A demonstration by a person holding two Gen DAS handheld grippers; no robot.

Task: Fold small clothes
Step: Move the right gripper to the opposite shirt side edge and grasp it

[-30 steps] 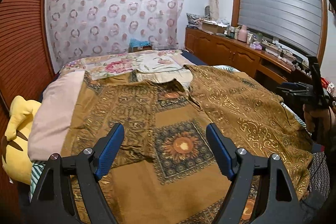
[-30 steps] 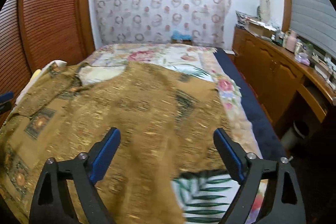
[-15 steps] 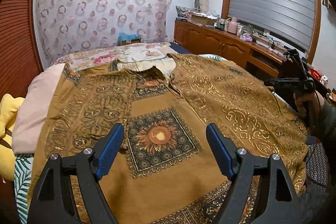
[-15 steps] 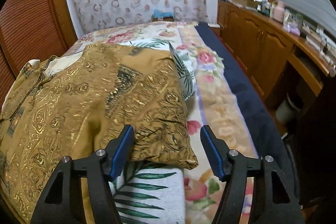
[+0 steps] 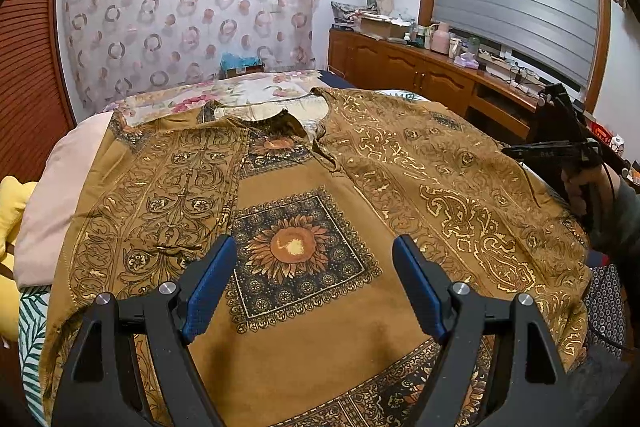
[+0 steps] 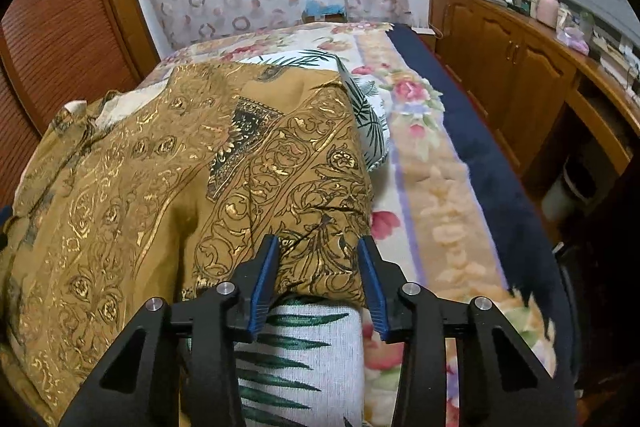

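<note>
A brown shirt with gold print (image 5: pixel 304 195) lies spread face up on the bed, collar at the far end. My left gripper (image 5: pixel 313 242) hovers open over the sunflower square on its chest, nothing between the fingers. A person's hand holds my right gripper (image 5: pixel 560 147) at the shirt's right edge. In the right wrist view the right gripper (image 6: pixel 318 243) straddles the hem of the shirt's sleeve (image 6: pixel 312 195). Its jaws are closing with the cloth between them, and the blue pads (image 6: pixel 264 275) still stand apart from each other.
A white leaf-print cushion (image 6: pixel 304 347) lies under the sleeve, on a floral blanket (image 6: pixel 424 195). Wooden cabinets (image 6: pixel 520 75) with clutter run along the right. A pink pillow (image 5: pixel 52 195) and a yellow plush (image 5: pixel 12 223) lie at the left, by a louvred wooden door (image 5: pixel 28 67).
The right gripper has swung to the shirt's right sleeve hem and its jaws have narrowed around it. The left gripper has come slightly closer over the shirt, jaws unchanged.
</note>
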